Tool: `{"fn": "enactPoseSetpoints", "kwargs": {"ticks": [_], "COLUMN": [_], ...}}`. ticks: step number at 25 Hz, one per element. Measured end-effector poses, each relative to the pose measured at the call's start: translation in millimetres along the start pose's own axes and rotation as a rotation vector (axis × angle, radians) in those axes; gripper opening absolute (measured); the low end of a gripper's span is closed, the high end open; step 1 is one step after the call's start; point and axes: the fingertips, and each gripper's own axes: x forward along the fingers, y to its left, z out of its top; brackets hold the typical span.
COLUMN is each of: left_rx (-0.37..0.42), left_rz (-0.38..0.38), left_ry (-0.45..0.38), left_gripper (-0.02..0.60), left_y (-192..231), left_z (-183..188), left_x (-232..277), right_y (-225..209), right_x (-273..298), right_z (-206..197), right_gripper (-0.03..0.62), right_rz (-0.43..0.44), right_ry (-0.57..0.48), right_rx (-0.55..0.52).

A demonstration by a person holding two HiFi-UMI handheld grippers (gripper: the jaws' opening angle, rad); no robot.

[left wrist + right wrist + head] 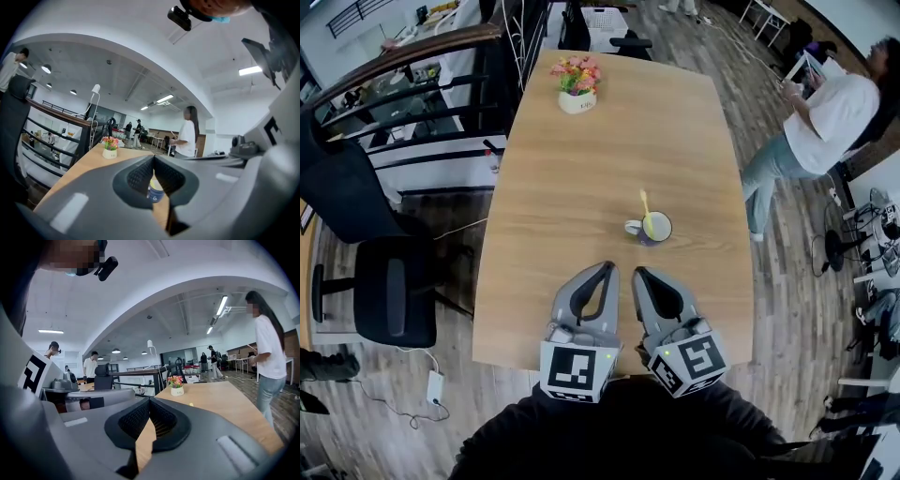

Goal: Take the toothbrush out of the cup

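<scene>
**Both claws shut and empty, toothbrush waiting in the cup**

Closest in the head view was the person's dark clothing, and just above it the two marker cubes point(577, 371) riding on the claws. The left claw point(607, 267) and the right claw point(639, 273) lay side by side over the near edge of the tabletop point(572, 197), pointing away from the person. Each had its jaws pressed together at the tips with nothing between them. The left gripper view only showed the cup through the gap below the tips, farther off on the wood.

Ahead of the claws, and apart from both, stood the dark cup point(657, 228), its handle turned to the left. It sat slightly nearer the right claw's line. The yellow toothbrush point(645, 206) stood inside it, leaning up and to the left, with its upper part clear of the rim. Far down the tabletop sat a small pot of flowers point(577, 87). Beyond the right edge a person in a white top point(830, 117) stood on the floor.

The task looked to be at the reach stage, with no grasp begun. The next move would probably call for one claw to open, travel forward to the part of the toothbrush above the rim, close on it, and lift it upward so the cup does not tip
</scene>
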Motion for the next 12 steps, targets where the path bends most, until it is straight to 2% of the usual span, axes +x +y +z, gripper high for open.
{"fn": "enactPoseSetpoints", "kwargs": {"ticks": [9, 12], "left_rx": [0.005, 0.013], "left_rz": [0.031, 0.049], "left_ry": [-0.024, -0.008], "left_gripper": [0.008, 0.008], "left_y": [9, 12], "left_z": [-2, -1], "left_x": [14, 19], "right_y": [-12, -19], "right_x": [9, 14], "right_z": [-1, -1], "right_gripper": [0.001, 0.002], "right_rz": [0.010, 0.019], "right_ry": [-0.008, -0.009], "right_rx": [-0.015, 0.004]}}
